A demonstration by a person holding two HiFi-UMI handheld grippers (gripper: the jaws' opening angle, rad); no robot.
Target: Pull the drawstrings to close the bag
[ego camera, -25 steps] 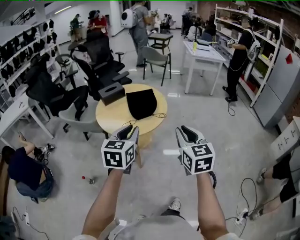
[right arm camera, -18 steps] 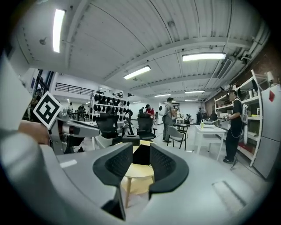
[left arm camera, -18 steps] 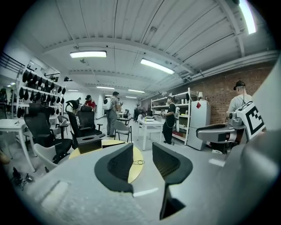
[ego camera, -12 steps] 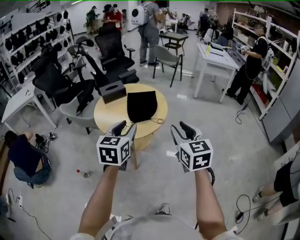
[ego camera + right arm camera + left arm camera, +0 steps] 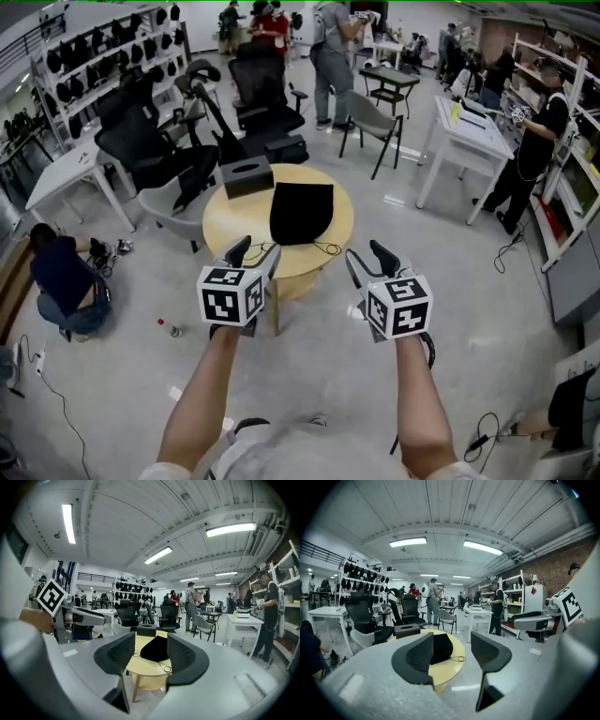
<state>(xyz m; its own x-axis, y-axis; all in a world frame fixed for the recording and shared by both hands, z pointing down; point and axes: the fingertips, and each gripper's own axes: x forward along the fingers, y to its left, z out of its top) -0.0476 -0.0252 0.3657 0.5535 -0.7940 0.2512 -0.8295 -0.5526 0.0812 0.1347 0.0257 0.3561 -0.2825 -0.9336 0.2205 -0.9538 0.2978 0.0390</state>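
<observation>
You hold the left gripper [image 5: 256, 253] and the right gripper [image 5: 366, 255] side by side in the air, short of the round wooden worktop [image 5: 230, 223] and not touching it. The jaws of both grippers are opening. Nothing stands between either pair, and neither grasps anything. The black drawstring bag [image 5: 301, 212] lies flat on the worktop, near its middle. Its drawstring [image 5: 325, 248] trails in a loop from the bag's near edge toward the worktop's near rim. A black tissue box [image 5: 247, 175] sits on the far left part of the worktop, near the bag.
</observation>
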